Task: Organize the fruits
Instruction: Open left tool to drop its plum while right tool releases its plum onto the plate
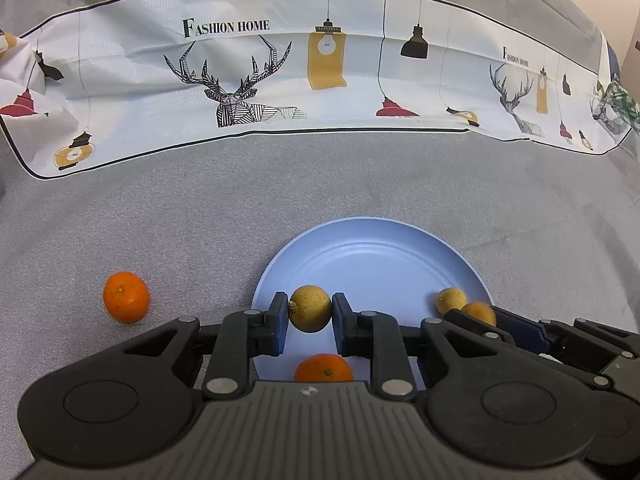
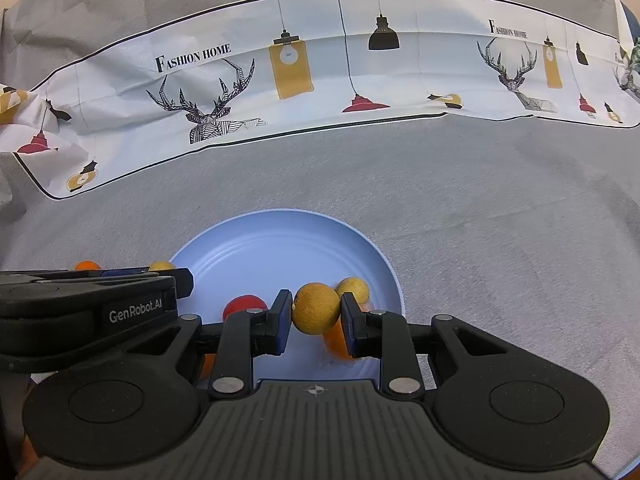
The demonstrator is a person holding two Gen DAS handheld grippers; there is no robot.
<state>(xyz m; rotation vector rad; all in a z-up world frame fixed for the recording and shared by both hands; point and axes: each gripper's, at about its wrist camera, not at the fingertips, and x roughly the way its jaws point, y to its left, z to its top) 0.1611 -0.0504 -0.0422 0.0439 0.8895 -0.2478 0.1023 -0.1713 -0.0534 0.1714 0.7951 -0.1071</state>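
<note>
My left gripper (image 1: 310, 307) is shut on a small yellow fruit (image 1: 310, 316), held just above the near left part of the blue plate (image 1: 372, 256). An orange (image 1: 325, 368) lies on the plate below it. Another orange (image 1: 126, 297) sits on the grey cloth left of the plate. My right gripper (image 2: 316, 307) is shut on a second yellow fruit (image 2: 316, 314) over the plate's (image 2: 280, 248) near right side. A third yellow fruit (image 2: 353, 288) rests on the plate just behind it, an orange (image 2: 335, 342) under it, a reddish orange (image 2: 244, 306) to the left.
A grey cloth (image 1: 400, 176) covers the table. A white printed sheet (image 1: 280, 72) with deer and lamp drawings lies across the far side. The two grippers stand side by side over the plate, the left gripper (image 2: 160, 276) close to the right one's left flank.
</note>
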